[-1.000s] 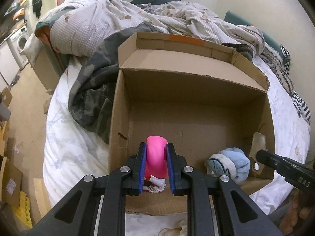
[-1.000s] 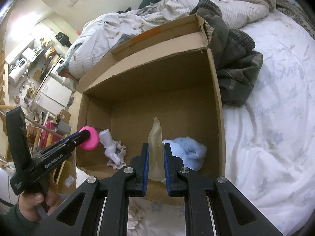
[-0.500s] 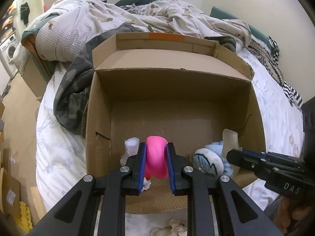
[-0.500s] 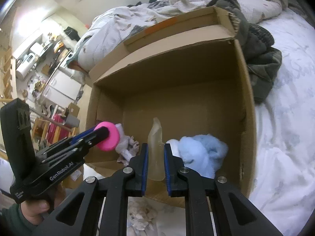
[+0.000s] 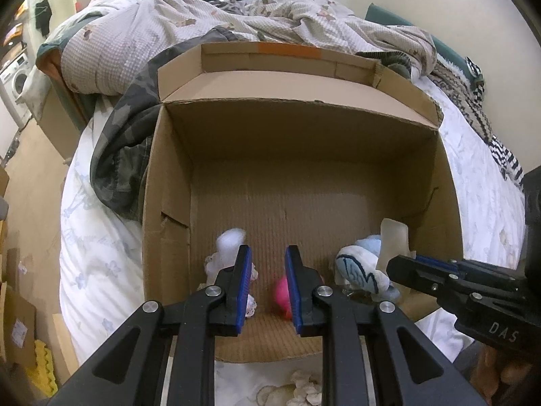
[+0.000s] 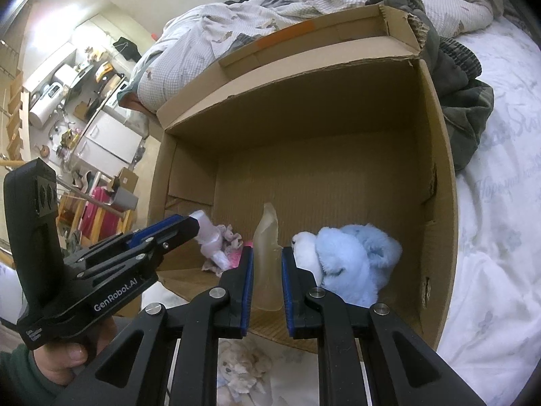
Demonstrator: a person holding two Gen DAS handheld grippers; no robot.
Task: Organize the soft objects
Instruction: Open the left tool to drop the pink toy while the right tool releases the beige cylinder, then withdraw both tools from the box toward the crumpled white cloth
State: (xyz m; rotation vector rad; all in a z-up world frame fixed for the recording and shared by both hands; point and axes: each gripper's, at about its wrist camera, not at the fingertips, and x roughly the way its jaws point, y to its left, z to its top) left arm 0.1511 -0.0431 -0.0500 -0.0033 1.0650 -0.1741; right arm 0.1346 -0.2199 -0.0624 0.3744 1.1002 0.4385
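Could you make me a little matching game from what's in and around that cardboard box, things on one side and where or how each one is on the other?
Things:
1. pink toy
2. translucent piece
3. blue plush
4. left gripper

States:
A. fingers apart, holding nothing
B. pinched by the right gripper
C. lying loose on the box floor
D. resting near the box's right wall

Pairs: 1-C, 2-B, 3-D, 4-A
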